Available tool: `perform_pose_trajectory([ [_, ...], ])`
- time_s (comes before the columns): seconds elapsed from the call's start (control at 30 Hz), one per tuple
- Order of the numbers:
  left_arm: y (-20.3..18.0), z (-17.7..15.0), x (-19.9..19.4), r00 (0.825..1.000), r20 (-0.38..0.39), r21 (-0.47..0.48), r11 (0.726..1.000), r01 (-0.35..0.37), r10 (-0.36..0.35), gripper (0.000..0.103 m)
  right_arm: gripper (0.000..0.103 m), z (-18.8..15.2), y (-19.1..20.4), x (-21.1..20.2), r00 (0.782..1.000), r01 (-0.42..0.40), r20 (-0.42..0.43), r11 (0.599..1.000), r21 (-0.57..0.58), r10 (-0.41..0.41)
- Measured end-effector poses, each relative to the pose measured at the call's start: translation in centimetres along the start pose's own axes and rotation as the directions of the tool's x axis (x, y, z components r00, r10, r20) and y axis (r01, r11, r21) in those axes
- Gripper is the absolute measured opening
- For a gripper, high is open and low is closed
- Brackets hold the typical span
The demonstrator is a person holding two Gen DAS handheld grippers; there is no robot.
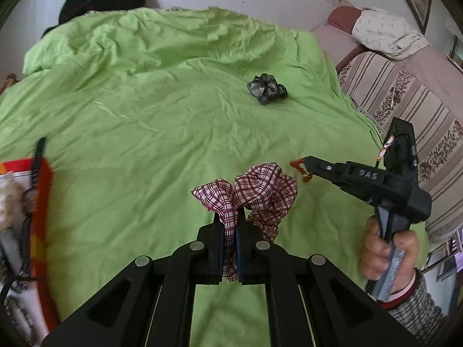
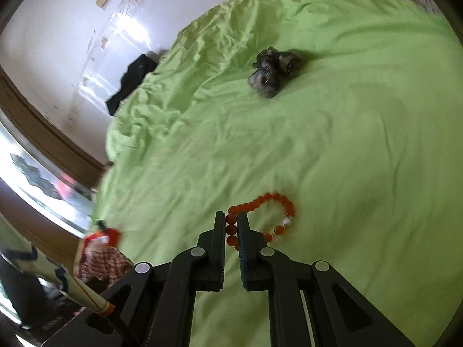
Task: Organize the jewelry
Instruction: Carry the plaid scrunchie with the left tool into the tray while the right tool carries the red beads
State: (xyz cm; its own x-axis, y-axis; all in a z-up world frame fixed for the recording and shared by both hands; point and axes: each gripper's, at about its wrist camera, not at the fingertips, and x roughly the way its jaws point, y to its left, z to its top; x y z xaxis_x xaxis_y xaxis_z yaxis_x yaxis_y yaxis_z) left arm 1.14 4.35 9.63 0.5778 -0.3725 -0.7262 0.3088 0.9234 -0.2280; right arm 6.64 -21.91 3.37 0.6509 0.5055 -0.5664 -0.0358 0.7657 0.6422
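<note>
My left gripper [image 1: 230, 217] is shut on a red-and-white plaid scrunchie [image 1: 254, 192] and holds it above the green bedspread [image 1: 144, 121]. My right gripper [image 2: 231, 219] is shut on an orange bead bracelet [image 2: 277, 202] that hangs from its tips; in the left wrist view the right gripper [image 1: 303, 164] is to the right with the bracelet [image 1: 301, 170] dangling. A dark grey scrunchie [image 1: 266, 88] lies on the bed further away; it also shows in the right wrist view [image 2: 272, 72]. An orange-edged box [image 1: 42, 202] with jewelry stands at the left edge.
A black garment [image 1: 101, 0] lies at the bed's far corner. A striped sofa [image 1: 405, 101] with a pale cloth [image 1: 385, 31] runs along the right side. The box shows blurred at the lower left of the right wrist view [image 2: 98, 245].
</note>
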Motion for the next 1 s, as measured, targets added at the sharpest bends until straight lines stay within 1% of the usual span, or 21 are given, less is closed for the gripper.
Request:
perform_pose_trajectory([
  [0.07,0.2,-0.6,-1.4,1.000,0.019,0.009,1.000,-0.009,0.009,0.006,0.009,-1.0,0.8,-0.6,1.000,-0.018,-0.010,1.000,0.008,0.018],
  [0.27,1.5,-1.6,-5.3,0.997,0.077,-0.004,1.000,-0.019,0.019,0.006,0.009,-3.3,4.3,-2.6,1.000,-0.022,-0.017,0.999,-0.048,0.021],
  [0.37,2.5,-1.9,-7.0,0.994,0.107,-0.026,0.999,-0.036,0.039,0.006,0.009,-4.1,6.3,-3.3,1.000,-0.008,-0.024,0.996,-0.090,0.006],
  [0.53,4.8,-2.3,-9.9,0.986,0.156,-0.069,0.996,-0.057,0.067,0.006,0.009,-5.3,9.9,-4.1,0.999,0.002,-0.038,0.985,-0.173,-0.009],
  [0.7,8.4,-2.1,-12.3,0.976,0.189,-0.135,0.987,-0.087,0.112,0.006,0.009,-6.4,13.5,-3.7,0.998,0.007,-0.057,0.970,-0.242,-0.021],
  [0.8,11.0,-1.9,-13.8,0.965,0.204,-0.174,0.976,-0.130,0.165,0.006,0.009,-7.2,15.9,-2.8,0.997,-0.004,-0.080,0.960,-0.281,-0.019],
  [0.9,13.7,-1.9,-15.3,0.945,0.227,-0.214,0.958,-0.189,0.237,0.006,0.009,-8.0,18.1,-1.6,0.993,-0.035,-0.115,0.954,-0.298,0.001],
  [0.93,14.9,-2.0,-15.9,0.938,0.236,-0.237,0.951,-0.197,0.253,0.006,0.009,-8.3,18.7,-1.3,0.992,-0.043,-0.125,0.952,-0.303,0.005],
  [1.0,17.1,-2.3,-16.9,0.932,0.249,-0.281,0.940,-0.192,0.265,0.006,0.009,-9.0,20.2,-0.6,0.989,-0.049,-0.145,0.944,-0.325,0.001],
])
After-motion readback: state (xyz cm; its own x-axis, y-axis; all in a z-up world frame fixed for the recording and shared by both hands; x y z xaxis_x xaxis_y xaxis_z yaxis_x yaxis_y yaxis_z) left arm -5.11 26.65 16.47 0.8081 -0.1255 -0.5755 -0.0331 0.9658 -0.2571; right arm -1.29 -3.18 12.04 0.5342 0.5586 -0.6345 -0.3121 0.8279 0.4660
